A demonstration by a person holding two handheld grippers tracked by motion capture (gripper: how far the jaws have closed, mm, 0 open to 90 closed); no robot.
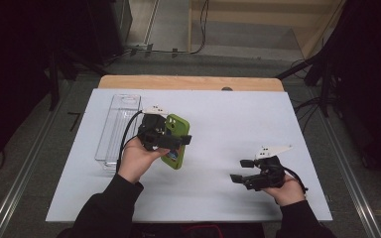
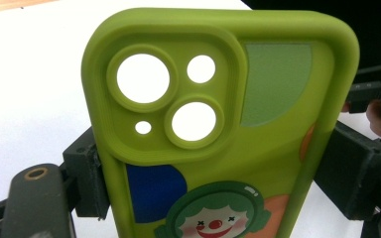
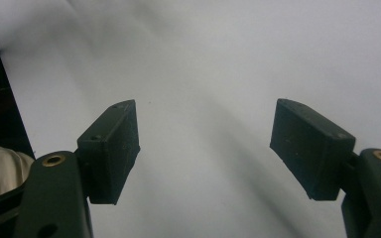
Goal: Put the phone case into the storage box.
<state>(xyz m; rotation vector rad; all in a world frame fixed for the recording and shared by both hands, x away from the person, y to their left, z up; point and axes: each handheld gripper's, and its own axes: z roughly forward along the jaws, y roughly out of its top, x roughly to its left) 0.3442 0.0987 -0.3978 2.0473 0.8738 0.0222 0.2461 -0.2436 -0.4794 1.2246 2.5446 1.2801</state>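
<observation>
Left tool [image 1: 171,140] gripped green phone case [image 2: 218,124] by its long edges, above the desk [image 1: 218,114] left of middle. Right tool [image 3: 206,148] open and empty, near the desk's right front corner.

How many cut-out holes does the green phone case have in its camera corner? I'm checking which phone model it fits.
4, all in the raised block at the top of the green phone case: a large one upper left, a large one lower right, a smaller one upper right, a tiny one lower left.
</observation>
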